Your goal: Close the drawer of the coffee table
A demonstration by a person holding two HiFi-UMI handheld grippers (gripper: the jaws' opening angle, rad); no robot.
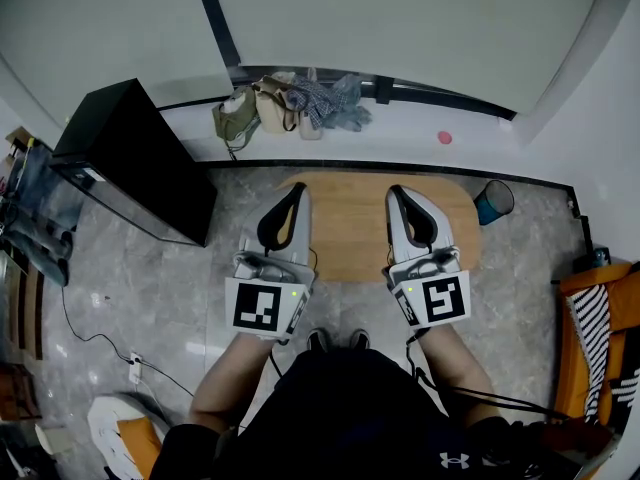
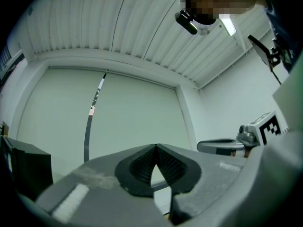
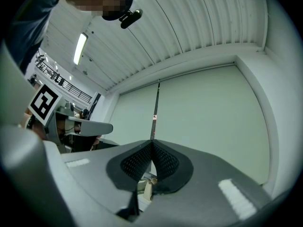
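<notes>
The coffee table (image 1: 352, 230) has an oval wooden top and stands on the grey floor just ahead of the person. Its drawer does not show in any view. In the head view both grippers hover over the table's near half and point away from the person. My left gripper (image 1: 298, 189) is shut and holds nothing. My right gripper (image 1: 394, 191) is also shut and empty. In the left gripper view the jaws (image 2: 155, 148) meet at the tips, tilted up toward a pale wall. The right gripper view shows the same closed jaws (image 3: 151, 144).
A black cabinet (image 1: 140, 158) stands left of the table. Bags and clothes (image 1: 290, 103) lie along the far wall, with a pink object (image 1: 445, 137) to their right. A teal bin (image 1: 493, 202) sits at the table's right end. A wooden chair with striped cloth (image 1: 600, 318) is at the right.
</notes>
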